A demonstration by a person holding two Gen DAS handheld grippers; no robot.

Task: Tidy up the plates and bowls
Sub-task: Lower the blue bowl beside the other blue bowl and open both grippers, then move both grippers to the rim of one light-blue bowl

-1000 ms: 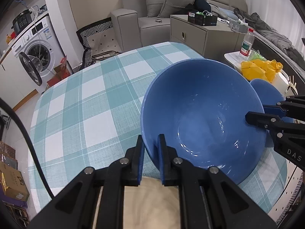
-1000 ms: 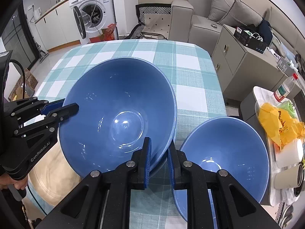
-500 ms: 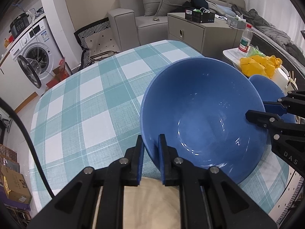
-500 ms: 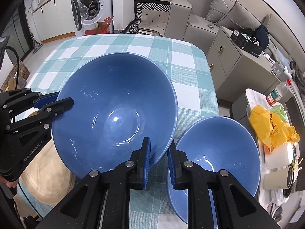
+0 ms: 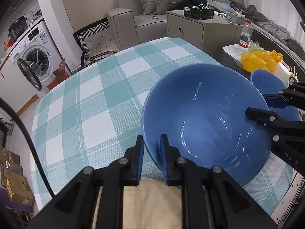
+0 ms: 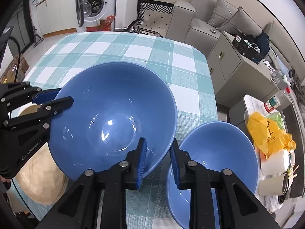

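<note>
large bowl (image 6: pixel 114 114) tilted above worktop (image 5: pixel 91 103), rim between both sets of jaws | left gripper (image 5: pixel 151 160) clamped on near rim | right gripper (image 6: pixel 158 162) jaws slightly apart around opposite rim, grip unclear | small bowl (image 6: pixel 219 152) just right of right jaws | advice: level bowl, centre over small bowl, lower evenly, release together

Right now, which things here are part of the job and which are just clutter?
Job: big bowl, held by left gripper and right gripper; small bowl; tan plate.
Clutter: yellow bag, water bottle, paper cups.
</note>
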